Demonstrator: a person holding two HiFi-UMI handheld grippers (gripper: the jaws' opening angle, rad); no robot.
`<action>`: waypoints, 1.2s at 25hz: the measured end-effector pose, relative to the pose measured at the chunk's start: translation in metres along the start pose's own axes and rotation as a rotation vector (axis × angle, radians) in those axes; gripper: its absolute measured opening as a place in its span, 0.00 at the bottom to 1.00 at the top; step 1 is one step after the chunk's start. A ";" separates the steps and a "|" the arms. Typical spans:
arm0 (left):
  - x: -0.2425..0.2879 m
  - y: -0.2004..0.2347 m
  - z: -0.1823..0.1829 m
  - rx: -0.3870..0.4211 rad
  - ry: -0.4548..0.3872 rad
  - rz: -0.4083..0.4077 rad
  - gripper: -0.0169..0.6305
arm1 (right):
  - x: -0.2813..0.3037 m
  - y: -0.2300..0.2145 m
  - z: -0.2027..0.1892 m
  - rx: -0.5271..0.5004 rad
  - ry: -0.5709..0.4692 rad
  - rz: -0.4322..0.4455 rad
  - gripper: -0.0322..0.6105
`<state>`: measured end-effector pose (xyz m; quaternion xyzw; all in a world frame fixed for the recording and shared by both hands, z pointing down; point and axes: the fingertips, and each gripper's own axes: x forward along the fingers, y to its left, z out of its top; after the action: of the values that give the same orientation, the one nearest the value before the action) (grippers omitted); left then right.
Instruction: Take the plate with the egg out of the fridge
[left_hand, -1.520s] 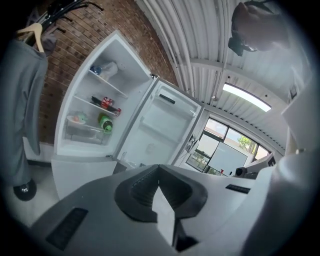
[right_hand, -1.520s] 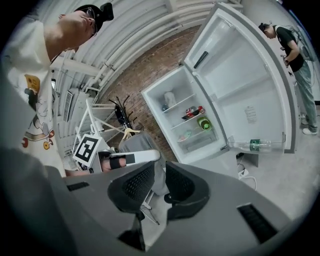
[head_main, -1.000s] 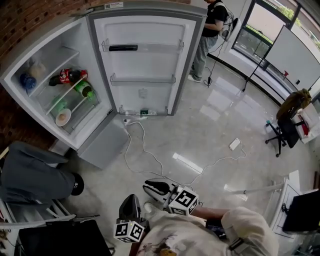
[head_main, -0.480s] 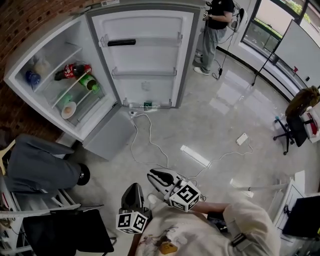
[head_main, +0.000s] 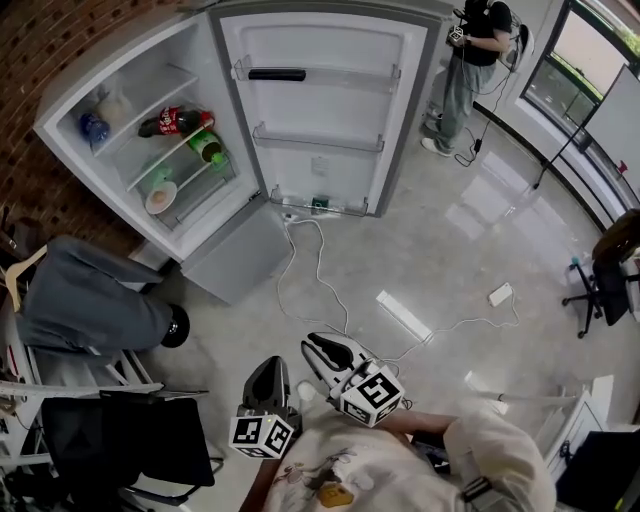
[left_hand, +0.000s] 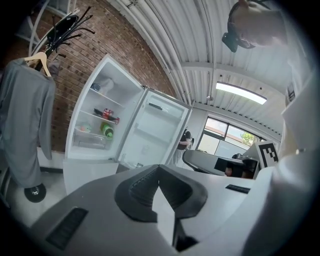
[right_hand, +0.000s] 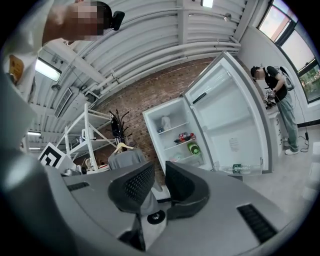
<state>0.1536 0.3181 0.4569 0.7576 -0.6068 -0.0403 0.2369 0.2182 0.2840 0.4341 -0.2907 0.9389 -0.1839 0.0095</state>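
The fridge (head_main: 120, 70) stands open at the far left of the head view. A white plate with an egg (head_main: 161, 198) lies on its lower shelf, under a red cola bottle (head_main: 172, 122) and a green bottle (head_main: 207, 148). The plate shows small in the left gripper view (left_hand: 85, 128) and the right gripper view (right_hand: 176, 158). Both grippers hover close to my body, far from the fridge. My left gripper (head_main: 268, 364) (left_hand: 159, 169) is shut, pad tips touching, empty. My right gripper (head_main: 314, 346) (right_hand: 160, 172) holds a narrow gap with nothing in it.
The fridge door (head_main: 320, 110) swings wide, with a small bottle (head_main: 320, 205) on its bottom rack. A white cable (head_main: 320, 280) and a power strip (head_main: 403, 315) lie on the floor. A grey garment (head_main: 80, 310) and a black chair (head_main: 120, 445) stand left. A person (head_main: 475, 70) stands at the back.
The head view has swung, so the fridge now sits further right and lower in the picture. Both grippers keep their place near my body and their jaws are unchanged.
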 end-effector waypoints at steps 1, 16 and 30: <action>0.000 -0.001 0.000 -0.004 -0.002 0.003 0.04 | -0.001 0.002 0.002 -0.015 -0.002 0.012 0.16; -0.004 -0.020 -0.016 -0.013 0.004 0.043 0.04 | -0.023 -0.010 0.016 -0.068 -0.010 0.050 0.06; -0.014 -0.015 -0.002 0.057 -0.047 0.092 0.04 | 0.010 0.018 0.023 -0.189 0.026 0.215 0.06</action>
<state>0.1644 0.3344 0.4495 0.7341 -0.6475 -0.0299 0.2023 0.2032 0.2840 0.4069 -0.1855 0.9779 -0.0962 -0.0102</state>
